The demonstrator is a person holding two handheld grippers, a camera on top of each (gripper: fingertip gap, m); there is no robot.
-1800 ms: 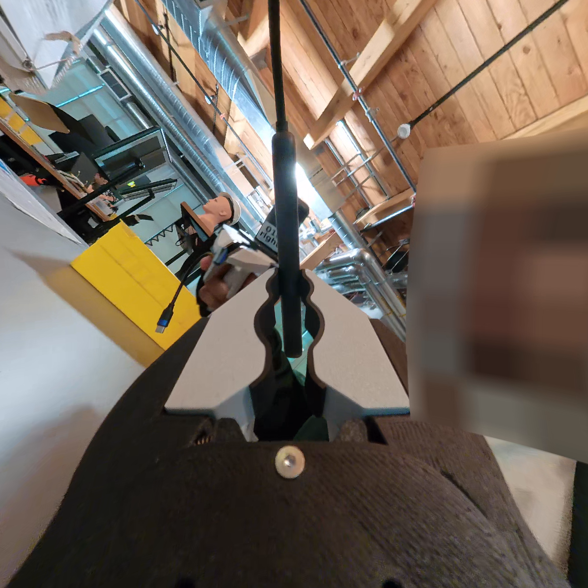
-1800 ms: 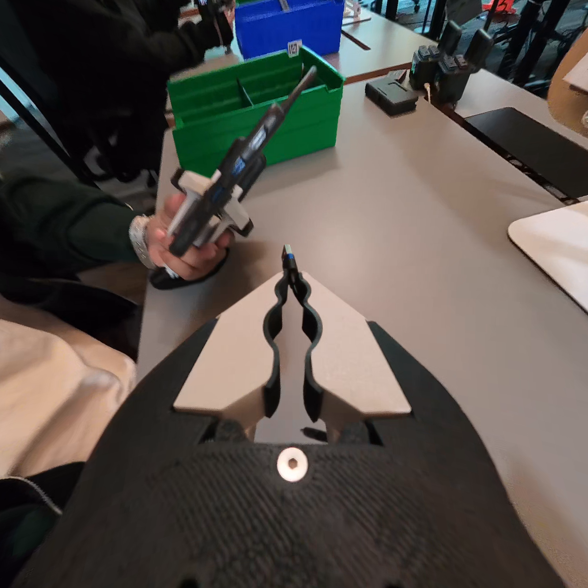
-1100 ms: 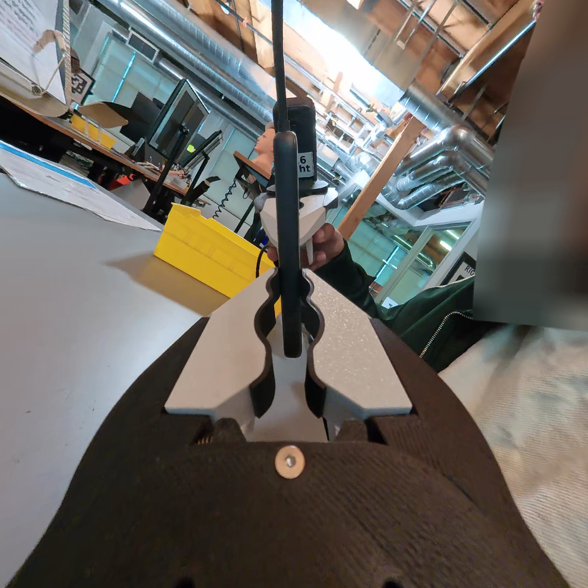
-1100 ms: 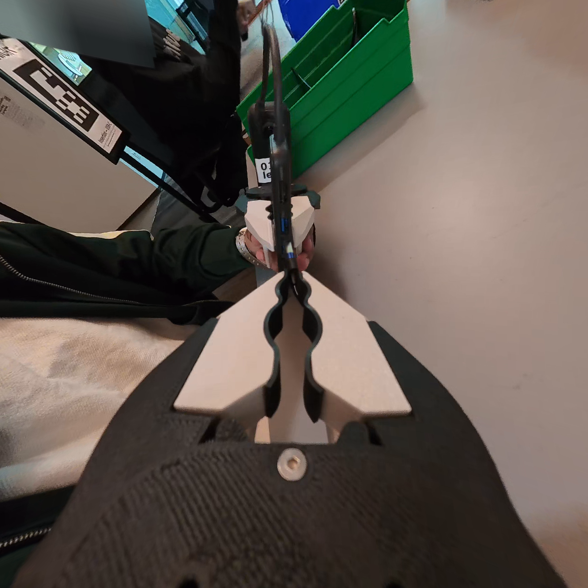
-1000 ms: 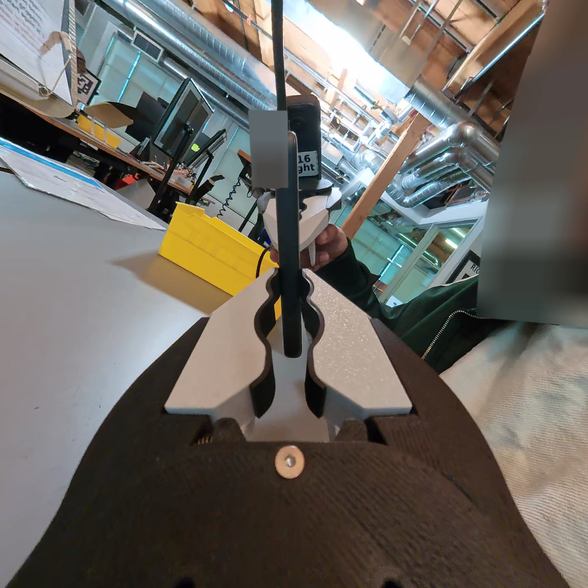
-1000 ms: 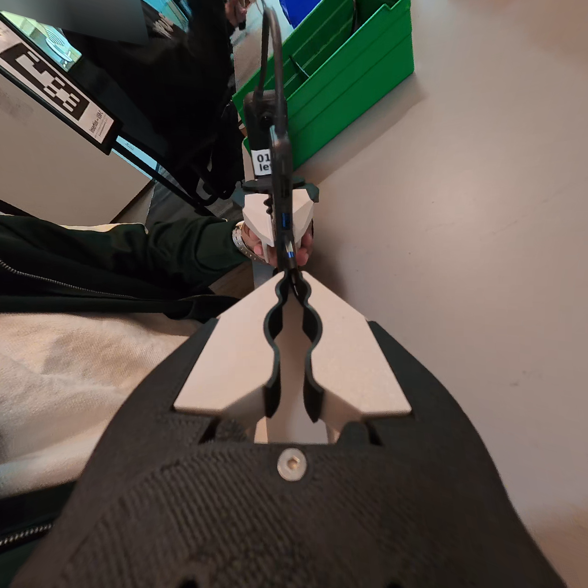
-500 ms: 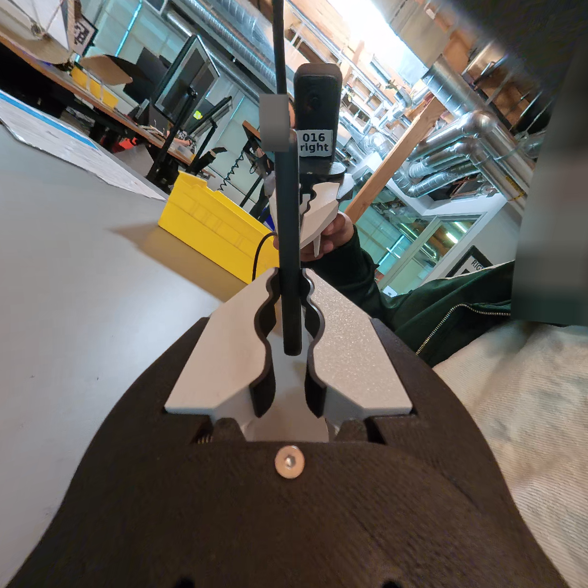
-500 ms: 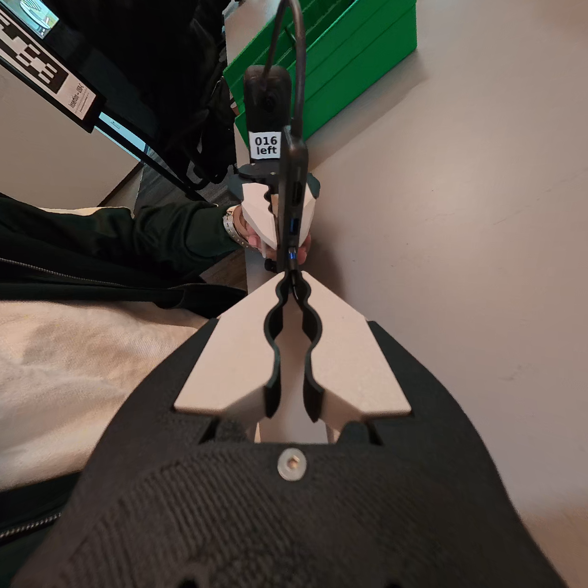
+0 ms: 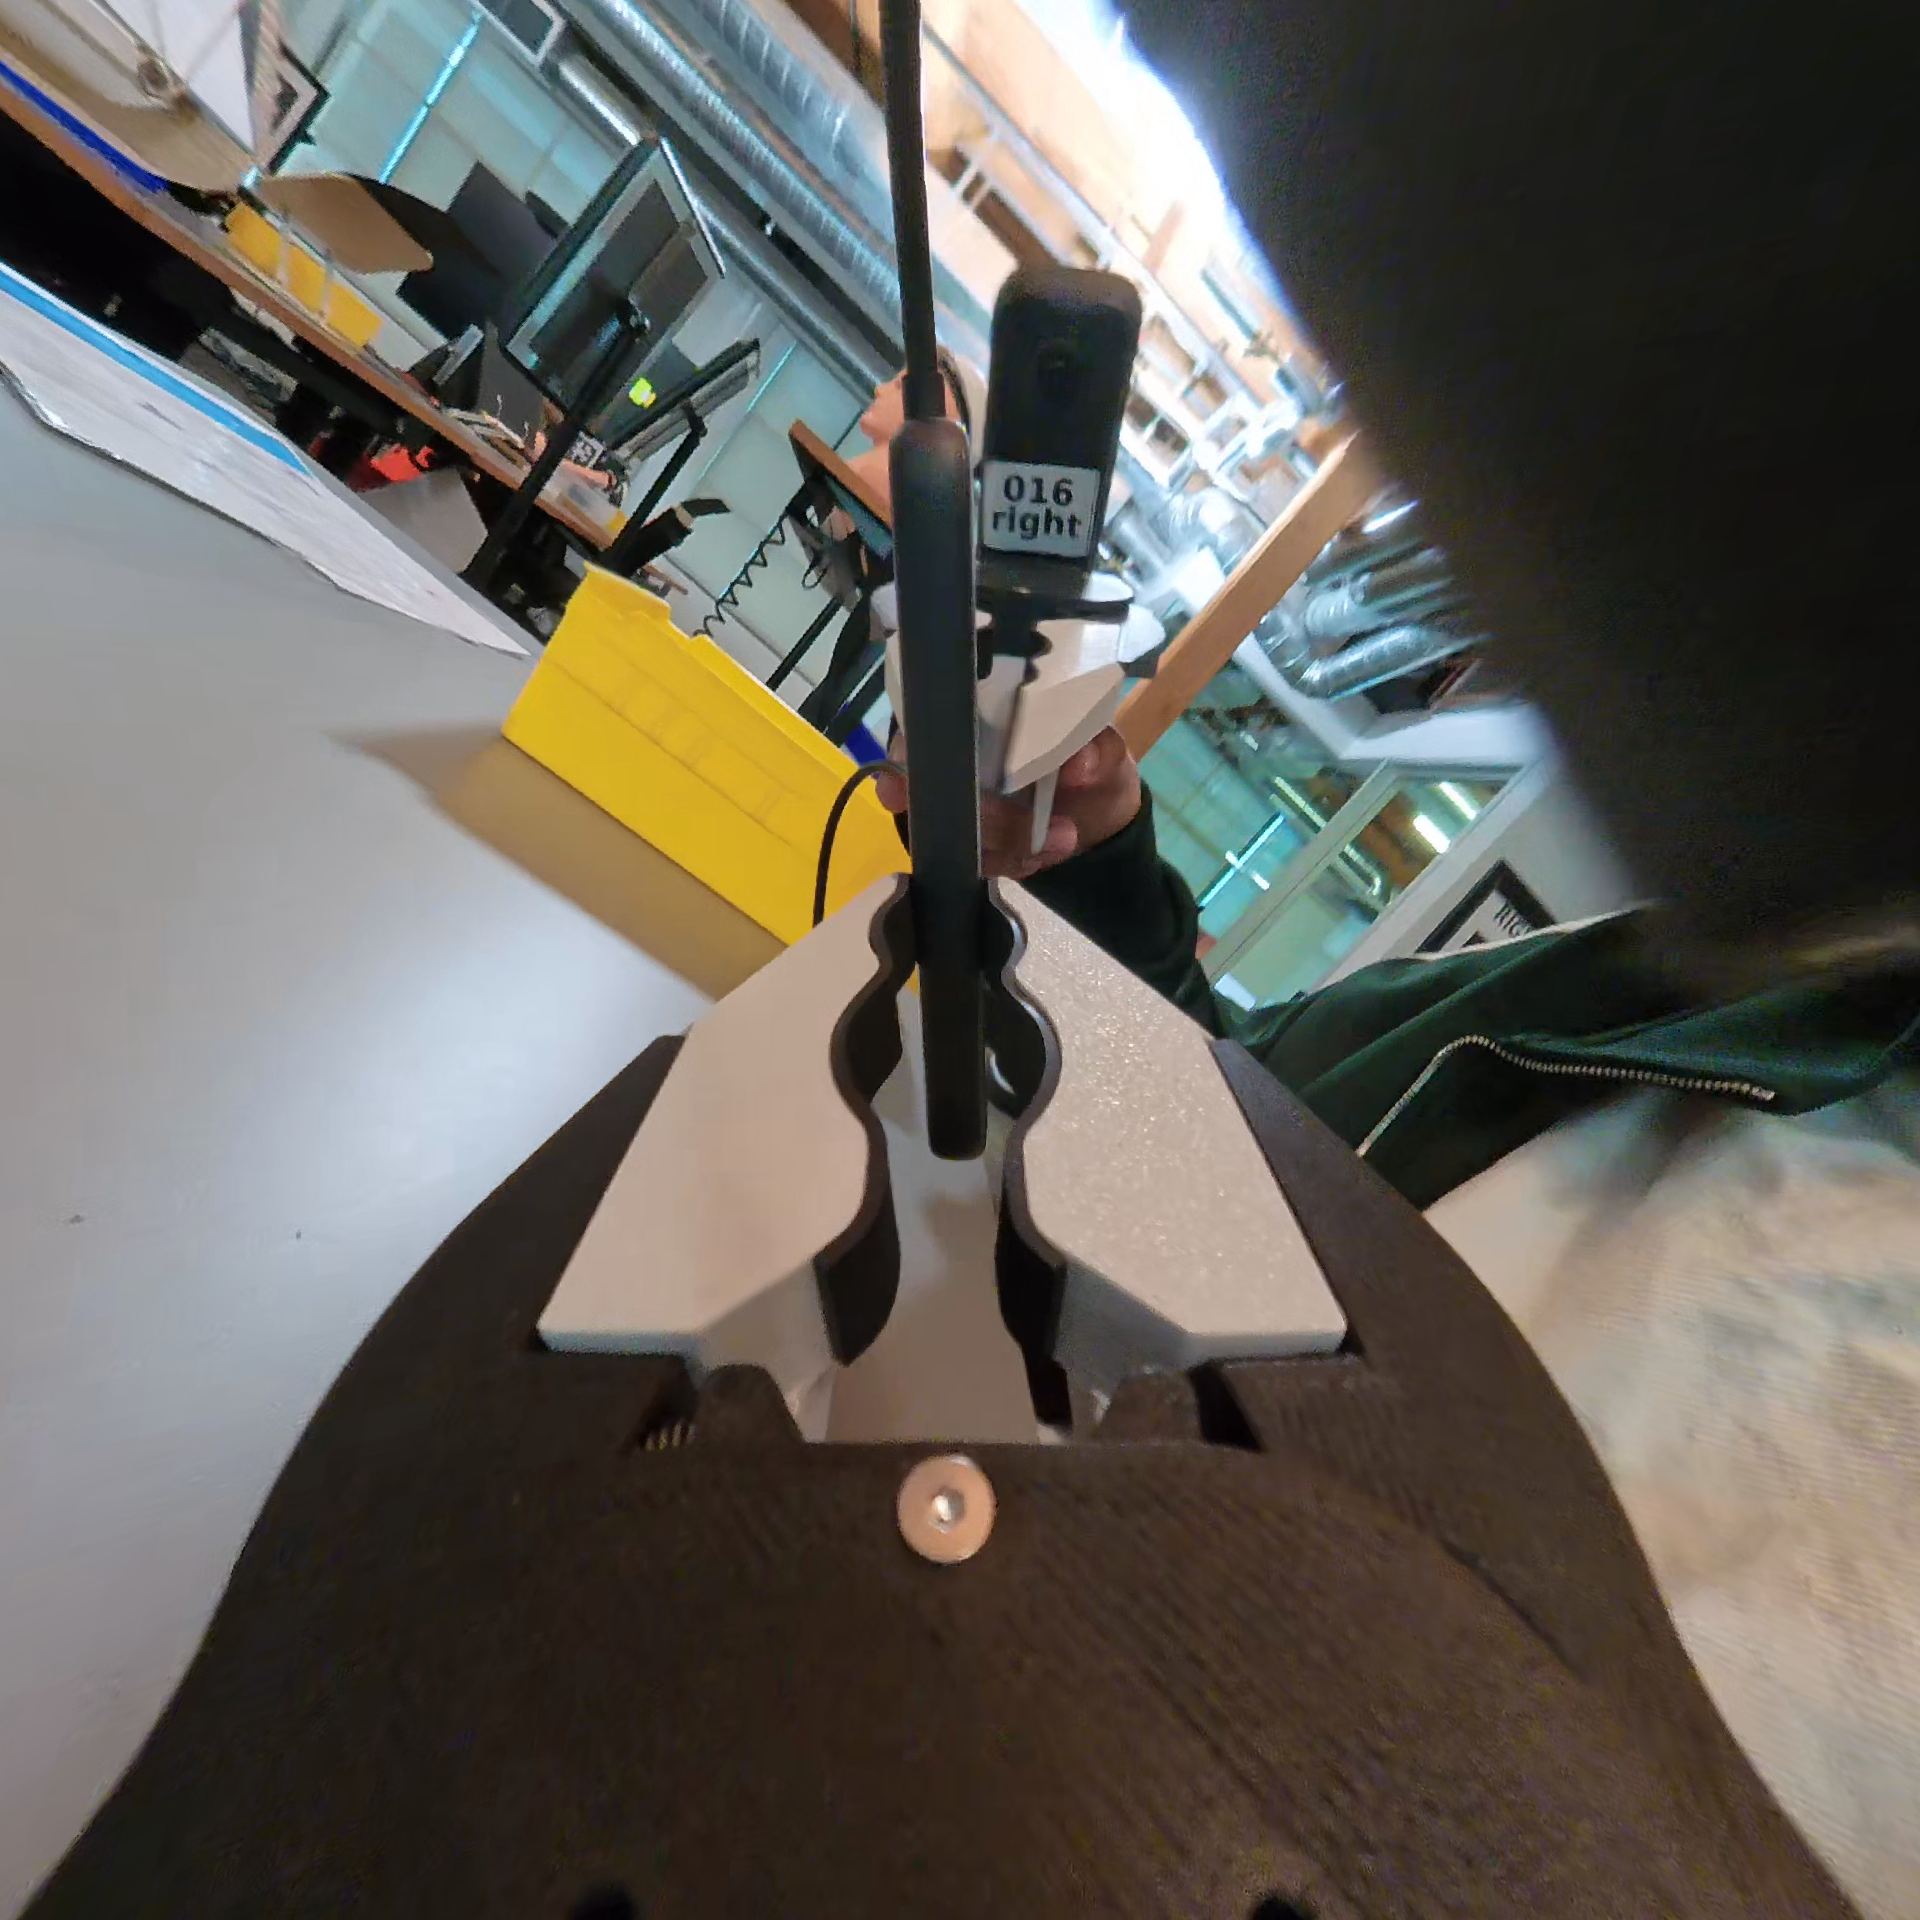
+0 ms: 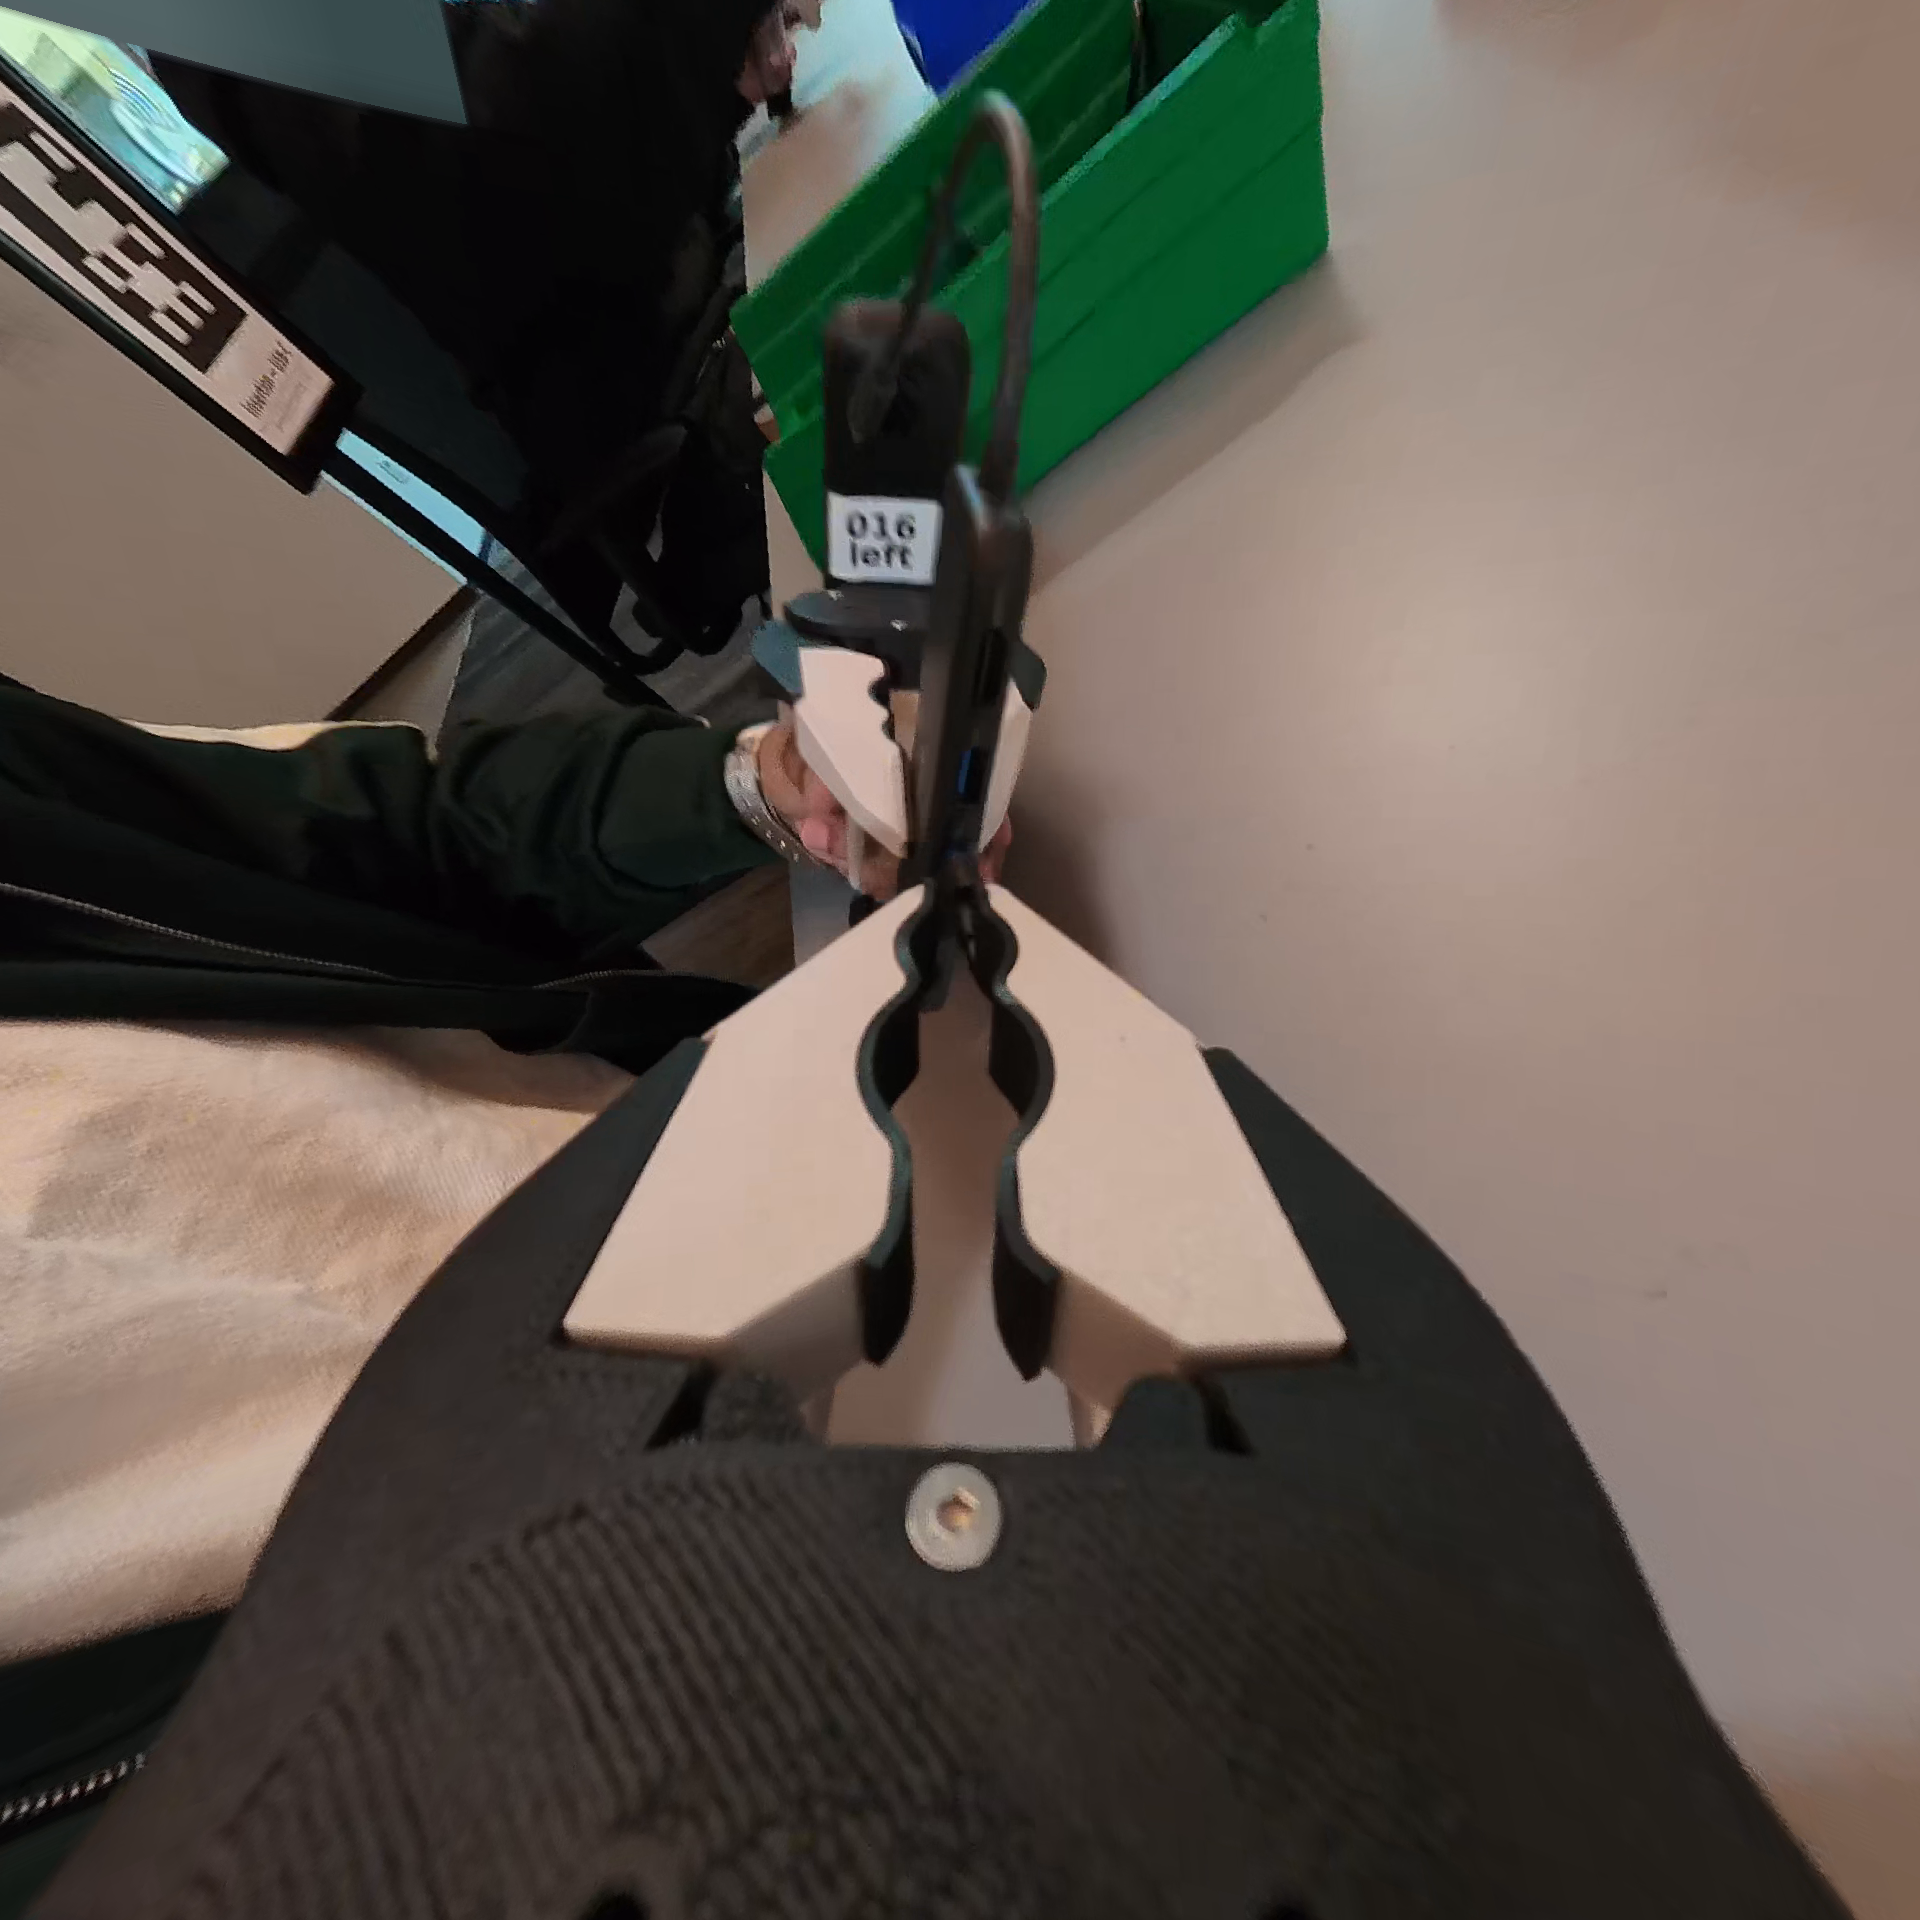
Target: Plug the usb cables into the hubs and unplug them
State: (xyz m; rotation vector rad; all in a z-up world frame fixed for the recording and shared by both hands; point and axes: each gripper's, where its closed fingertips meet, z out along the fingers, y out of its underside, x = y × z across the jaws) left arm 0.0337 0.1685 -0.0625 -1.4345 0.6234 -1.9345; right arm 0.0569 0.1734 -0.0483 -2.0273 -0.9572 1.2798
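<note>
My left gripper [image 9: 948,896] is shut on a slim dark USB hub [image 9: 940,727], held upright and seen edge-on, with its cable [image 9: 902,156] rising out of frame. My right gripper [image 10: 948,906] is shut on the black plug of a USB cable [image 10: 943,940]. The plug's blue-marked tip meets the lower end of the hub [image 10: 982,623]; how deep it sits is hidden. The left gripper [image 10: 883,748] shows behind the hub in the right wrist view. The right gripper [image 9: 1039,717] shows behind the hub in the left wrist view, with a thin black cable loop [image 9: 836,831] hanging beside it.
A yellow bin [image 9: 686,738] stands on the grey table [image 9: 260,935] beyond the grippers. A green divided bin [image 10: 1122,239] stands on the table [image 10: 1507,831] at the back, a blue bin [image 10: 951,31] behind it. A person's dark green sleeve [image 10: 468,810] and cream garment [image 10: 208,1195] fill the left.
The two grippers have come closer together, facing each other. The hub now stands right at my right gripper's tips, and less of the plug's blue tip shows than half a second ago.
</note>
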